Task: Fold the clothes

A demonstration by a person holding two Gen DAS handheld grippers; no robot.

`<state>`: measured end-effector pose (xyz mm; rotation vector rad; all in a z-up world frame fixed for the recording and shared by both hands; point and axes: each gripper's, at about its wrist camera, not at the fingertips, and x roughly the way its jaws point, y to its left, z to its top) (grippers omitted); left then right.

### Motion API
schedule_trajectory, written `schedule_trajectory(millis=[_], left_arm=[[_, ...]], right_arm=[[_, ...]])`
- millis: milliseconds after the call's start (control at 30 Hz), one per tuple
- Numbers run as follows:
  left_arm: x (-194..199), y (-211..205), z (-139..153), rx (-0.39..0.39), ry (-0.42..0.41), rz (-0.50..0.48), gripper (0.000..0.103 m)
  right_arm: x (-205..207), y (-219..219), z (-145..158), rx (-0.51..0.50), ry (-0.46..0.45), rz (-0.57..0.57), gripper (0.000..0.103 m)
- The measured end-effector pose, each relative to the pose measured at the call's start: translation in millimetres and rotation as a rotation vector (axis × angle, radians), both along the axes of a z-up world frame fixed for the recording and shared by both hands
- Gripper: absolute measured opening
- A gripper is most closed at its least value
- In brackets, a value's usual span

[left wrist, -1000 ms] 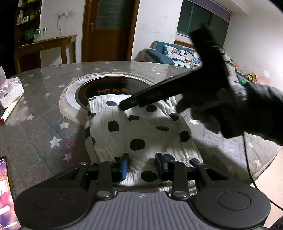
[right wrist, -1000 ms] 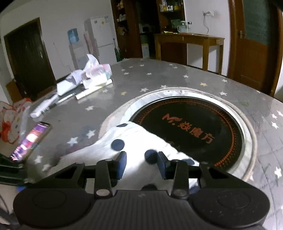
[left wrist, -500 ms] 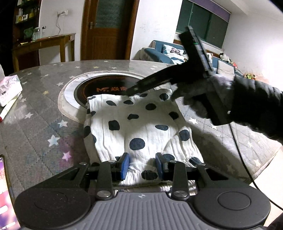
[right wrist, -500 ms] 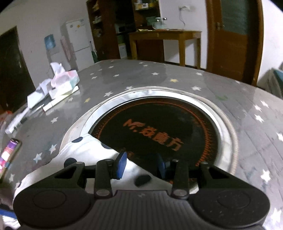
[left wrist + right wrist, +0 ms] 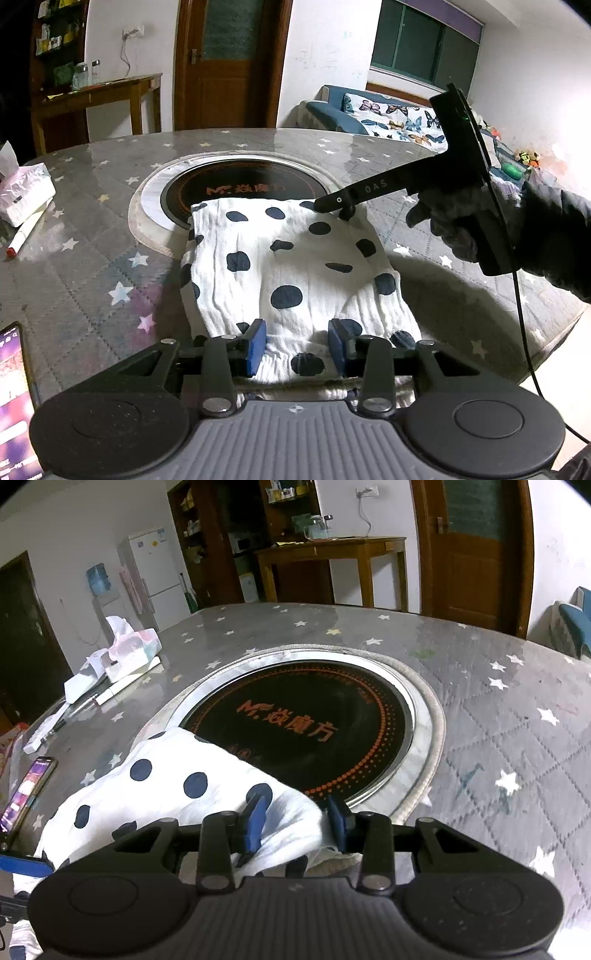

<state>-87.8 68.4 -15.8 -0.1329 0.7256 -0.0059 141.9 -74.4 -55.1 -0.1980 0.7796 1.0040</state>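
A white garment with dark blue dots [image 5: 288,266] lies folded into a rough rectangle on the star-patterned table, its far edge over the round black cooktop [image 5: 243,184]. My left gripper [image 5: 297,345] is open, its blue pads on either side of the garment's near edge. My right gripper [image 5: 297,825] is open over the garment's far right corner [image 5: 207,775], with cloth between its pads. In the left wrist view the right gripper [image 5: 332,206] hangs at that corner, held by a gloved hand [image 5: 472,221].
A tissue box [image 5: 22,188] and a marker [image 5: 26,230] lie at the table's left. A lit phone [image 5: 14,398] lies near the front left edge. The table's right edge [image 5: 554,332] is close. A wooden side table [image 5: 332,554] and a door stand behind.
My right gripper has moved from the garment's far left, along the far edge, to its far right corner. The left gripper has stayed at the near edge, open.
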Motion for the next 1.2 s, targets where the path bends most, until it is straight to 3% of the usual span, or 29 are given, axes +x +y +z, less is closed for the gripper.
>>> schedule_trajectory(millis=[267, 533, 833, 1200], left_arm=[[-13, 1, 9, 0.025, -0.011, 0.01, 0.047], [-30, 6, 11, 0.047, 0.007, 0.016, 0.053], [-32, 7, -5, 0.047, 0.071, 0.0, 0.053], [-6, 11, -20, 0.06, 0.063, -0.028, 0.047]], right_arm=[[-4, -16, -3, 0.027, 0.029, -0.023, 0.036], [-14, -37, -4, 0.039, 0.018, -0.058, 0.021], [-29, -69, -4, 0.033, -0.016, -0.116, 0.017], [-62, -119, 0, -0.024, -0.098, -0.251, 0.017]])
